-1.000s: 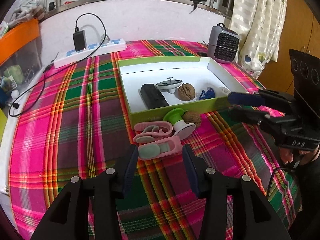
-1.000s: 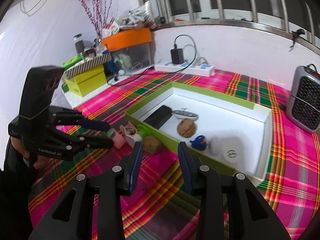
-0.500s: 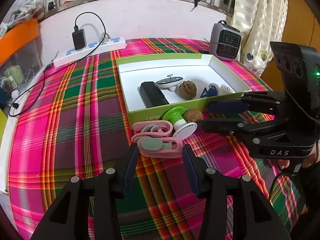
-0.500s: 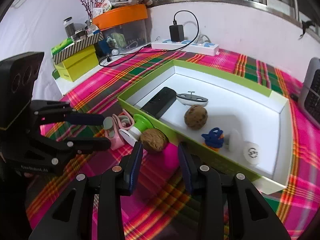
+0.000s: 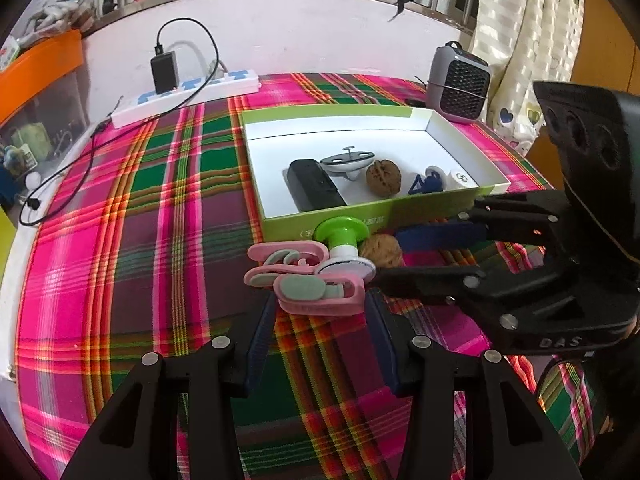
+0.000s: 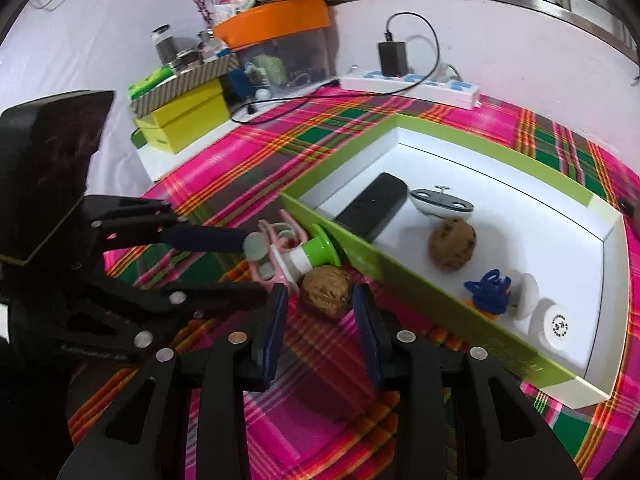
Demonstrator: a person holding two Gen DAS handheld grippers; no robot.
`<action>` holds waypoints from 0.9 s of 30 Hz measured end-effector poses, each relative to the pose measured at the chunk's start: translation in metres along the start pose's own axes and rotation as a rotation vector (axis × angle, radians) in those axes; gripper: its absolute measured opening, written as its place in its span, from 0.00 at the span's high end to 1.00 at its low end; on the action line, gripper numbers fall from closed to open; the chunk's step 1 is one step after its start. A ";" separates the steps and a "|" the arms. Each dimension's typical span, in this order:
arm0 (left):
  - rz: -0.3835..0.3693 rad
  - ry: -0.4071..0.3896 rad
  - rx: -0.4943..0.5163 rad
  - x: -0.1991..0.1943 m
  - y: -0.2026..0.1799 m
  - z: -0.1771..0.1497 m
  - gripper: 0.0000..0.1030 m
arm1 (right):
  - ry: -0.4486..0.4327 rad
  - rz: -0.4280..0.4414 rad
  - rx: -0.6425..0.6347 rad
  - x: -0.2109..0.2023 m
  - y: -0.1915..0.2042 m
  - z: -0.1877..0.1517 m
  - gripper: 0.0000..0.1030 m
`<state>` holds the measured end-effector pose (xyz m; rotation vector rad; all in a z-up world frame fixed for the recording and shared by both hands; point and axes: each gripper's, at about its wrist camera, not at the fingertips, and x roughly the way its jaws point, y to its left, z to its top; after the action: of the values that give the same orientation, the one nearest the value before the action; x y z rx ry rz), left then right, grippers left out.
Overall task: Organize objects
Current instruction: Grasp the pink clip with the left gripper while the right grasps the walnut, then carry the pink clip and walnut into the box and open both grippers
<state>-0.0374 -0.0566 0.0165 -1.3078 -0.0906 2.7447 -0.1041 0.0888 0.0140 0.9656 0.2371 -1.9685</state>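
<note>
Plaid cloth (image 5: 120, 240) in pink, green and maroon over the whole table. On it, toward the far right, a shallow green-walled box (image 5: 280, 228) with a white floor, open at the top. Inside the box: a black rectangular case (image 5: 314, 190) at the left, a white and grey saucer-shaped gadget (image 5: 347, 160) behind it, 1 walnut (image 5: 383, 176), a tangled blue cord (image 5: 426, 184) and a white round disc (image 5: 460, 179) at the right. Outside, against the near wall of the box: 2 pink clips (image 5: 304, 276) with grey pads, lying flat and touching each other, a green and white stamp-shaped piece (image 5: 342, 240) tipped over on them, and a 2nd walnut (image 6: 325, 290) just beside it on the cloth. Right gripper (image 6: 318, 312) low over the cloth, jaws closing with that 2nd walnut between them, pads close on either side but not pressing yet. Left gripper (image 5: 320, 340) parted about halfway, nothing clamped, fingertips either side of the nearer pink clip without touching. Farther back, a white power strip (image 5: 188, 94) with a black charger plugged in, and a small grey heater (image 5: 458, 80) by the curtain.
</note>
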 end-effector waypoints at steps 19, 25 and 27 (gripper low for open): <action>0.027 0.018 -0.034 0.012 0.005 0.002 0.57 | 0.021 -0.010 -0.032 0.010 0.003 0.006 0.69; 0.023 0.010 -0.034 0.012 0.005 0.002 0.60 | -0.006 -0.012 -0.033 0.004 0.004 0.003 0.74; 0.028 0.011 -0.031 0.011 0.005 0.001 0.69 | -0.013 -0.014 -0.027 0.001 0.004 0.002 0.74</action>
<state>-0.0454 -0.0600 0.0083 -1.3425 -0.1155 2.7701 -0.1026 0.0851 0.0152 0.9356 0.2633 -1.9785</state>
